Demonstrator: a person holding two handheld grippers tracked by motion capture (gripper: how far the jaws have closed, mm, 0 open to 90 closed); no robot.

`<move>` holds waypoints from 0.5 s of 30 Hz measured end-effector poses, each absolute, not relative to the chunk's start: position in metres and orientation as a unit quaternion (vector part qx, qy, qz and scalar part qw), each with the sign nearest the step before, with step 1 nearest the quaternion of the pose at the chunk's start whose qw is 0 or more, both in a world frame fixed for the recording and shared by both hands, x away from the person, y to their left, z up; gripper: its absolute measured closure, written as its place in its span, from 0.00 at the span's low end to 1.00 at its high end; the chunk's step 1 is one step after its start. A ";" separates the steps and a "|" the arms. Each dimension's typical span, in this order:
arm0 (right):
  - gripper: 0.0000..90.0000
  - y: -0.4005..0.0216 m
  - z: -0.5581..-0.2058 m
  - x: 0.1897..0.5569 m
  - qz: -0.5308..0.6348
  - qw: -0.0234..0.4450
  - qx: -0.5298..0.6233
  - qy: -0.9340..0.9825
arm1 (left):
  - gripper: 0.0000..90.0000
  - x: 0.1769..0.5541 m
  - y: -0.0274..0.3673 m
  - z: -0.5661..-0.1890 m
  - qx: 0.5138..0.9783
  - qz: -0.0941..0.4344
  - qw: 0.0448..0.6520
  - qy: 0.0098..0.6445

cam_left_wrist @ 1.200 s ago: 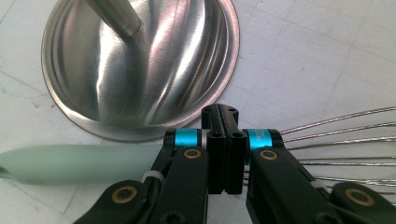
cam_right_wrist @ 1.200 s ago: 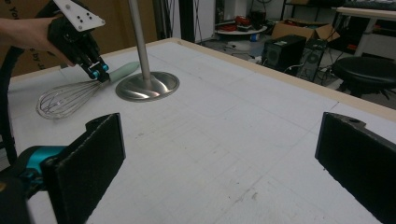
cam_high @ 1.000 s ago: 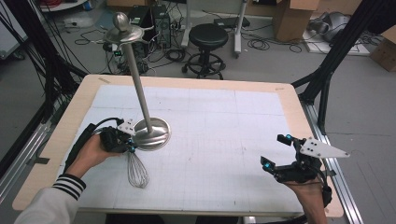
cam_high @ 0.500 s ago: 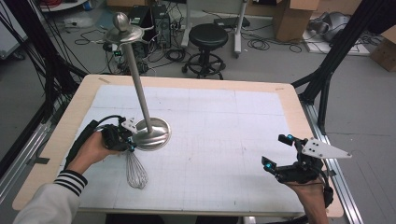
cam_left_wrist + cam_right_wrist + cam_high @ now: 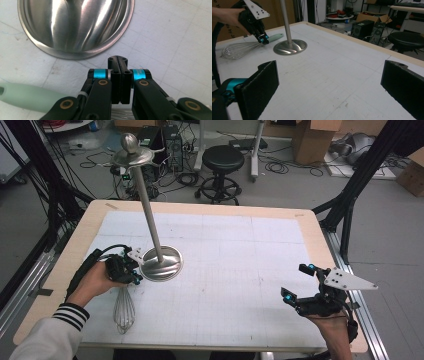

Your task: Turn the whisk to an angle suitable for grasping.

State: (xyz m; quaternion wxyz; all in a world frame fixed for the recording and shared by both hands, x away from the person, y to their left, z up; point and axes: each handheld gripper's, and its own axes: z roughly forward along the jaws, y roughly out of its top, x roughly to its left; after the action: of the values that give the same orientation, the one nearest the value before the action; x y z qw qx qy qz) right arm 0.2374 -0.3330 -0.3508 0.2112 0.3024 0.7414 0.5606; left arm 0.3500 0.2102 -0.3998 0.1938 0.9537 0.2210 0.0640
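The wood-edged tabletop (image 5: 320, 240) carries a white gridded mat (image 5: 240, 270); on the mat stand a steel pole stand (image 5: 161, 263) and a whisk (image 5: 124, 309) lying just beside its base.

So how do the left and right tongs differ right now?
The left tongs are shut at the whisk, beside the stand base; the right tongs stand wide open, holding nothing. The left sits by the stand; the right hovers at the table's other side. Both are black.

No visible change: left gripper (image 5: 131, 272), whisk (image 5: 123, 310), right gripper (image 5: 299, 287) unmoved.
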 end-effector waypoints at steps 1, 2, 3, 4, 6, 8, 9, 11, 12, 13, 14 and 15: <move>0.00 -0.333 -0.351 0.237 0.560 0.210 0.303 0.742 | 1.00 0.349 0.212 -0.400 0.954 0.064 0.194 0.222; 0.00 -0.333 -0.351 0.237 0.560 0.210 0.303 0.742 | 1.00 0.349 0.213 -0.399 0.954 0.064 0.192 0.222; 0.00 -0.333 -0.351 0.238 0.561 0.211 0.302 0.742 | 1.00 0.348 0.214 -0.400 0.954 0.064 0.192 0.223; 0.00 -0.333 -0.351 0.238 0.560 0.210 0.302 0.742 | 1.00 0.348 0.216 -0.400 0.954 0.065 0.189 0.223; 0.00 -0.333 -0.351 0.238 0.560 0.210 0.303 0.742 | 1.00 0.347 0.218 -0.399 0.954 0.066 0.188 0.222; 0.00 -0.332 -0.352 0.238 0.559 0.209 0.303 0.743 | 1.00 0.345 0.222 -0.397 0.953 0.067 0.191 0.225; 0.00 -0.332 -0.352 0.238 0.559 0.209 0.302 0.743 | 1.00 0.343 0.225 -0.395 0.953 0.071 0.189 0.225; 0.00 -0.331 -0.352 0.239 0.559 0.209 0.302 0.744 | 1.00 0.342 0.227 -0.394 0.952 0.072 0.192 0.226; 0.00 -0.331 -0.352 0.239 0.559 0.209 0.302 0.744 | 1.00 0.341 0.228 -0.393 0.952 0.072 0.194 0.228; 0.00 -0.331 -0.352 0.239 0.558 0.209 0.302 0.744 | 1.00 0.340 0.230 -0.391 0.952 0.073 0.192 0.226; 0.00 -0.331 -0.352 0.239 0.558 0.209 0.302 0.744 | 1.00 0.339 0.231 -0.391 0.951 0.074 0.196 0.228; 0.00 -0.330 -0.352 0.239 0.557 0.208 0.301 0.745 | 1.00 0.338 0.232 -0.391 0.951 0.075 0.196 0.227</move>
State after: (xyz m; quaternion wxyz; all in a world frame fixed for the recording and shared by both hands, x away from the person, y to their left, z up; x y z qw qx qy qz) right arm 0.2387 -0.3300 -0.3522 0.2077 0.3015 0.7451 0.5575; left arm 0.3382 0.2323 -0.3905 0.1960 0.9509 0.2272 0.0750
